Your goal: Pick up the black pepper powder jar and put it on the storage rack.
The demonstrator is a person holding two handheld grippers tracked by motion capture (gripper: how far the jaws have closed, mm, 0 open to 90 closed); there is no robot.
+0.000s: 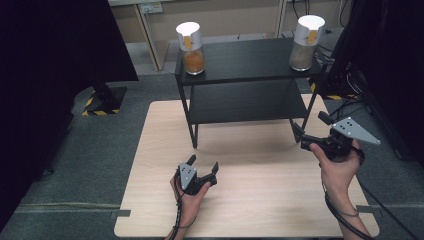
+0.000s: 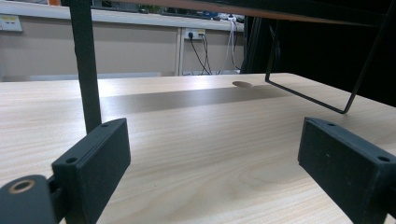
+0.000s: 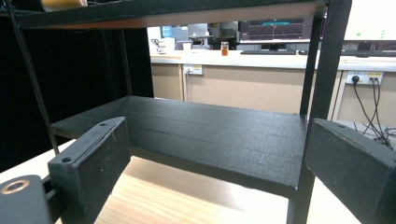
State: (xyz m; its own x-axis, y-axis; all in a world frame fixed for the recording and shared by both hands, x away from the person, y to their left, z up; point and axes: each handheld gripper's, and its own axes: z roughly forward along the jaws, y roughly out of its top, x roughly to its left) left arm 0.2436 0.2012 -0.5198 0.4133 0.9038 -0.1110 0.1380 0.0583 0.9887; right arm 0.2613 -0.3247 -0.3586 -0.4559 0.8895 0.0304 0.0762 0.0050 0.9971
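Observation:
A black two-tier shelf (image 1: 250, 62) stands at the far side of the wooden table (image 1: 250, 195). On its top board stand two jars with white lids: one with orange contents (image 1: 190, 47) at the left, one with brownish contents (image 1: 306, 42) at the right. My left gripper (image 1: 204, 170) rests low over the table's front middle, open, nothing between its jaws (image 2: 212, 154). My right gripper (image 1: 311, 131) is open beside the shelf's right front leg (image 3: 322, 93), facing the lower board (image 3: 210, 135).
The shelf's left front leg (image 2: 86, 65) and a thin wire brace (image 2: 308, 95) stand ahead of the left gripper. Black curtains (image 1: 45, 75) flank both sides. A stand base with hazard tape (image 1: 102, 102) sits on the floor at the left.

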